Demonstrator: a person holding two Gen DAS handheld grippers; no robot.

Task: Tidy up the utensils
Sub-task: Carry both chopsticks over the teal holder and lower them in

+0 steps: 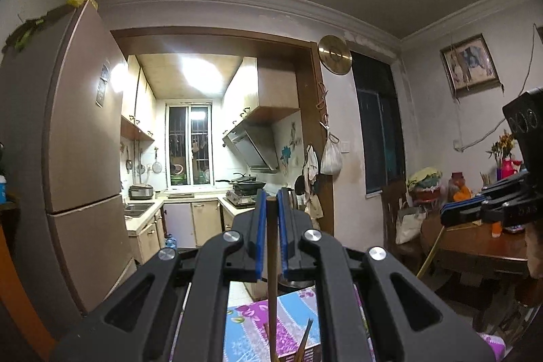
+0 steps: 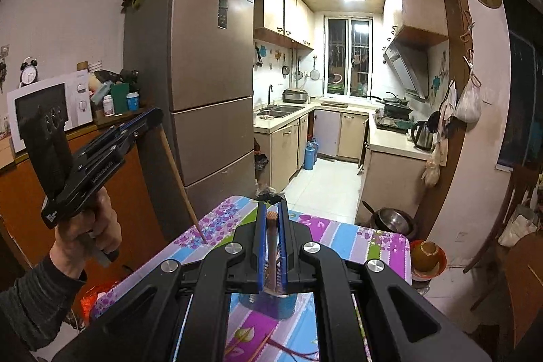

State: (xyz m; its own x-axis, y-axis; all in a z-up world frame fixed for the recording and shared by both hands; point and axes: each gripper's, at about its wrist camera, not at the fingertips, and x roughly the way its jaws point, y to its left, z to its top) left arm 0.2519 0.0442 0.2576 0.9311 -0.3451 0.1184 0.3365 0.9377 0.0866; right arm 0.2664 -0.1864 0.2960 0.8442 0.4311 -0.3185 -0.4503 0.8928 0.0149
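Wooden chopstick (image 2: pixel 181 182) pinched in left gripper (image 2: pixel 149 117), tip touching floral worktop (image 2: pixel 356 243) | right gripper (image 2: pixel 271 219) jaws closed on second chopstick (image 2: pixel 271 246), above blue cup (image 2: pixel 268 306) on worktop

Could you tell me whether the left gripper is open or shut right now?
Shut on a chopstick: the left gripper has both blue pads pressed against the wooden stick, which runs straight between them.

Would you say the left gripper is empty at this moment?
No, the left gripper is shut on a wooden chopstick that runs between its blue pads.
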